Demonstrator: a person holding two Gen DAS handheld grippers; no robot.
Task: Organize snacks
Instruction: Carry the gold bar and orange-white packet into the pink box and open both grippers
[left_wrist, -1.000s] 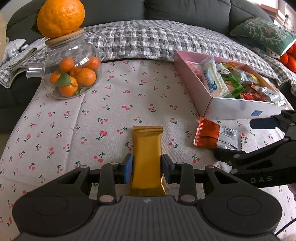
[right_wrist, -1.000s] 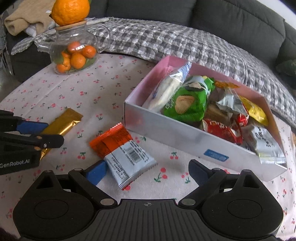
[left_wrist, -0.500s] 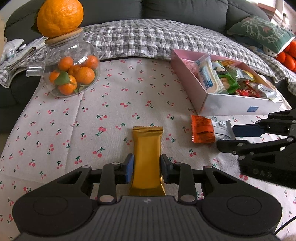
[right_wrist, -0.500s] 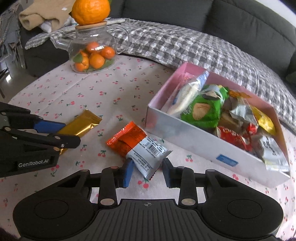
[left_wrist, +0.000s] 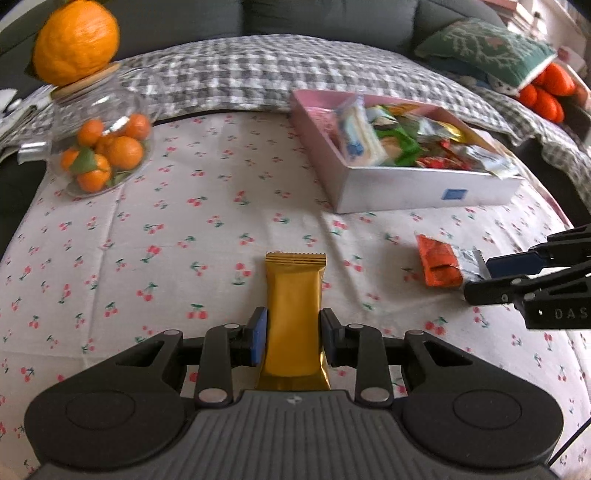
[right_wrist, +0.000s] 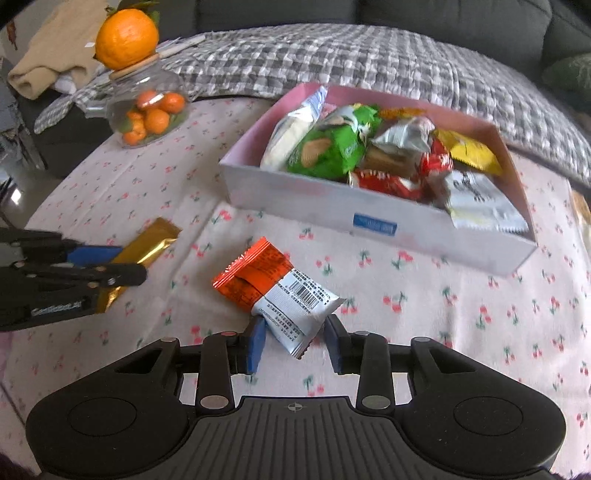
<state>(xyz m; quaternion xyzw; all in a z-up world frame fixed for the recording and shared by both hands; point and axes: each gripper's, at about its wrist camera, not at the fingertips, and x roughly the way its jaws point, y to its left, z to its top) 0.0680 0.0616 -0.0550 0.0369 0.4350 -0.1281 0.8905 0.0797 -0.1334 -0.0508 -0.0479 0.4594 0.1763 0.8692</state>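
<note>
Gold bar (left_wrist: 293, 302): light, slippery foil; left gripper (left_wrist: 293, 338) clamps mid-body. Right gripper (right_wrist: 295, 345) pinches orange pack (right_wrist: 275, 291) by its end.

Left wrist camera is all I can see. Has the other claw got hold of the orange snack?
Observer: Yes. The right claw is closed on the silver end of the orange packet, one finger on each side.
Operator: What's on that silver end?
Observer: A black barcode with small print around it.
Operator: And the green thing in the box?
Observer: The green packet has a picture of round biscuits on its front.
</note>
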